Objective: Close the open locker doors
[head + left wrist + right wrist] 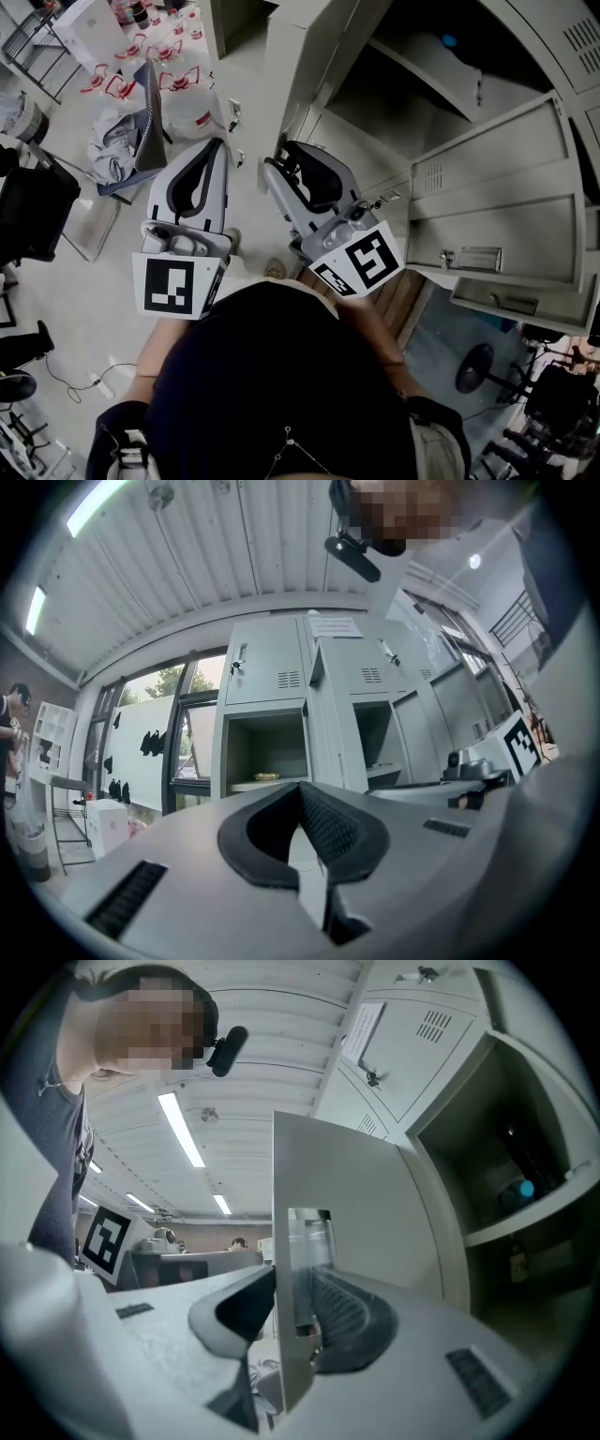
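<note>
Grey-painted steel locker door (342,1194), standing ajar and seen edge-on between the jaws of your right gripper (292,1288). The ribbed pads appear to lie against both faces of its free edge, so you are grasping the door, just beside the open compartment (525,1147) that it covers. Your left gripper (300,791) is clenched on nothing, tips together, and points toward the bank of lockers (309,696), where two compartments stand open. Step in hand, as judged: swinging this door shut. The next move calls for you to carry the edge along its arc toward the frame. Let go before the jaws are trapped between door and frame, then finish with a push on the outer face. The door is a plain flat panel with a folded rim and a bright latch plate (307,1241) near the gripped edge. In the head view, other doors (497,202) hang open at the right, showing a vent and a recessed handle.
</note>
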